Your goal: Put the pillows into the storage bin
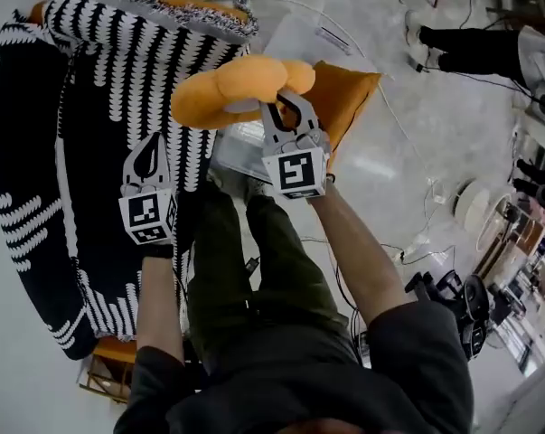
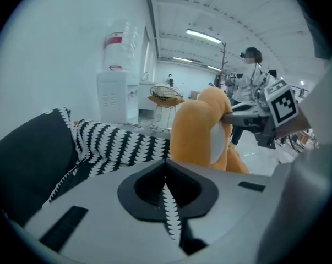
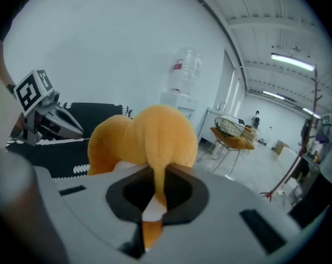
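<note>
Floor (image 1: 453,116) pale, glossy; water dispenser (image 2: 115,95) against white wall (image 2: 55,37)

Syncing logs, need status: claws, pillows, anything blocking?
Left claw shut on black-and-white pillow. Right claw shut on orange pillow, held over clear bin. Nothing blocking seen.

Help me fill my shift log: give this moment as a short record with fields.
left claw: shut on a fold of the black-and-white pillow
right claw: shut on the orange pillow, held in the air
clear bin: on the floor in front of the person's legs
second orange pillow: at the bin's far side; in it or beside it, cannot tell
task stage: both held pillows not yet in the bin
</note>
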`<action>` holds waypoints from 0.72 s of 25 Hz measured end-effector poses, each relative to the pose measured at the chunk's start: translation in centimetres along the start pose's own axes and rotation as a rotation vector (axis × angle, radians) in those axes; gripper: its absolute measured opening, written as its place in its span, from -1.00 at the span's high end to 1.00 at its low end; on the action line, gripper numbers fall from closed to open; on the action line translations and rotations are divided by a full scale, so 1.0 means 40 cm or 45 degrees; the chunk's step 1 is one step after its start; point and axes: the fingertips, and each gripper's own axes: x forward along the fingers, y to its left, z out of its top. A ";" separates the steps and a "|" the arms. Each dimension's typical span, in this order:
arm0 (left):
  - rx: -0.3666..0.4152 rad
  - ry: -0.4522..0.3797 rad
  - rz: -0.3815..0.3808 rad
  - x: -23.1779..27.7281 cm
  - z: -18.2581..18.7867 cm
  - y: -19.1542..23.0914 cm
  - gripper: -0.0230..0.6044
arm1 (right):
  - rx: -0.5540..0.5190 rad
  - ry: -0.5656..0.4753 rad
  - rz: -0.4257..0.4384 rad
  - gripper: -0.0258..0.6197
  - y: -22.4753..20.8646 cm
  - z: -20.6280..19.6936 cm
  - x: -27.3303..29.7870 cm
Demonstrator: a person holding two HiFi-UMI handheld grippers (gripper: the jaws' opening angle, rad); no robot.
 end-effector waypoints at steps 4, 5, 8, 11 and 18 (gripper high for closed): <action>0.095 0.042 -0.104 0.073 -0.005 -0.141 0.92 | 0.058 0.082 -0.077 0.87 -0.080 -0.161 -0.060; 0.115 0.052 -0.126 0.088 -0.013 -0.172 0.92 | 0.072 0.092 -0.088 0.87 -0.093 -0.199 -0.069; 0.159 0.085 -0.178 0.133 -0.054 -0.253 0.92 | 0.103 0.109 -0.104 0.87 -0.118 -0.314 -0.078; 0.194 0.140 -0.211 0.172 -0.118 -0.317 0.92 | 0.093 0.141 -0.071 0.87 -0.113 -0.438 -0.058; 0.210 0.258 -0.223 0.226 -0.258 -0.352 0.92 | 0.028 0.190 0.062 0.86 -0.046 -0.636 0.041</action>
